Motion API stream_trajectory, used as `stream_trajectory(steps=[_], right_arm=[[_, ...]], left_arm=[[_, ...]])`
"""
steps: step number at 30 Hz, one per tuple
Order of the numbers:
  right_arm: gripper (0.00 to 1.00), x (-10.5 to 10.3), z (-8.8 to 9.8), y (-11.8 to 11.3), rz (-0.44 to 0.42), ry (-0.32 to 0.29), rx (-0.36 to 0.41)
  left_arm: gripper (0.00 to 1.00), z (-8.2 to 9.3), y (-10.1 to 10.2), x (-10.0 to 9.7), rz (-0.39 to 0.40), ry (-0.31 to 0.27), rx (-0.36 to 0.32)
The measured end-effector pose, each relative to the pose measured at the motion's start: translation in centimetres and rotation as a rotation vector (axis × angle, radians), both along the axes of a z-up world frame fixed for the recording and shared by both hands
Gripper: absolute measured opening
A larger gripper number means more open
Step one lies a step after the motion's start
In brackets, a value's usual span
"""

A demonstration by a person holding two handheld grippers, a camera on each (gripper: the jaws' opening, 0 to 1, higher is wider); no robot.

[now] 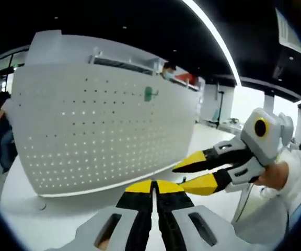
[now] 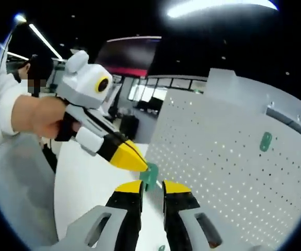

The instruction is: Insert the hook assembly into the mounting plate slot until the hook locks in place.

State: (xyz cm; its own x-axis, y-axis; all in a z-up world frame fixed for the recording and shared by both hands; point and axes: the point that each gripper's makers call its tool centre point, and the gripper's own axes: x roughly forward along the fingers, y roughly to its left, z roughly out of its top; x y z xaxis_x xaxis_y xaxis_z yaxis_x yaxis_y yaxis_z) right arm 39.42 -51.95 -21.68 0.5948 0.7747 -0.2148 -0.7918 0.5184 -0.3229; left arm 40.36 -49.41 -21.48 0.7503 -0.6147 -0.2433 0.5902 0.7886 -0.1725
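A: Item one, nearest me in the left gripper view: my left gripper (image 1: 152, 187), yellow tips pressed together, nothing visible between them.

B: And beside it?

A: Item two: my right gripper (image 1: 195, 172) coming in from the right, a hand (image 1: 276, 175) behind it. From there its jaws stand a little apart at the tips. In the right gripper view those same jaws (image 2: 151, 186) pinch a green hook piece (image 2: 150, 176), with the left gripper's yellow tip (image 2: 128, 157) touching the piece from the upper left.

B: Further out?

A: Item three: white table (image 1: 61, 217). Item four: white pegboard plate (image 1: 103, 125), upright, just past the grippers. Item five: a second green hook (image 1: 149, 93), mounted high on the plate, well apart from the held one.

B: Anything in the way?

A: The left gripper crowds the held piece; I cannot tell its full shape. Item six, far background: a person (image 1: 167, 71) behind the plate's top edge.
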Motion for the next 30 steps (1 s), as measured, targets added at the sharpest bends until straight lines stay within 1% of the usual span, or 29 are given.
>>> stream_trajectory(steps=[3,4,5,6,8,11,13,17,30], right_arm=[[0.11,0.1,-0.1,0.0,-0.008,-0.007,0.0],[0.1,0.2,0.1,-0.1,-0.014,-0.032,-0.005],[0.09,0.2,0.1,0.0,-0.013,-0.041,-0.011],[0.09,0.1,-0.1,0.1,-0.012,-0.042,-0.025],[0.07,0.0,-0.1,0.3,-0.007,-0.055,-0.031],[0.06,0.0,-0.1,0.5,-0.004,-0.062,-0.037],[0.05,0.1,0.0,0.5,-0.008,-0.086,-0.051],[0.03,0.3,0.1,0.5,-0.011,-0.079,-0.043],[0.02,0.5,0.2,0.3,-0.019,-0.078,-0.04]], left_arm=[[0.02,0.1,-0.2,0.0,-0.001,0.005,-0.003],[0.02,0.0,-0.3,0.0,-0.001,0.009,-0.001],[0.02,0.0,-0.3,0.0,-0.001,0.011,-0.001],[0.02,0.1,-0.4,0.0,-0.002,0.011,-0.005],[0.02,0.1,-0.5,0.0,-0.003,0.023,-0.022],[0.02,0.2,-0.9,-0.2,-0.011,0.024,-0.032],[0.02,0.3,-1.0,-0.3,-0.015,0.025,-0.037],[0.02,0.4,-1.1,-0.3,-0.018,0.026,-0.04],[0.02,0.7,-1.4,-0.3,-0.026,0.033,-0.053]])
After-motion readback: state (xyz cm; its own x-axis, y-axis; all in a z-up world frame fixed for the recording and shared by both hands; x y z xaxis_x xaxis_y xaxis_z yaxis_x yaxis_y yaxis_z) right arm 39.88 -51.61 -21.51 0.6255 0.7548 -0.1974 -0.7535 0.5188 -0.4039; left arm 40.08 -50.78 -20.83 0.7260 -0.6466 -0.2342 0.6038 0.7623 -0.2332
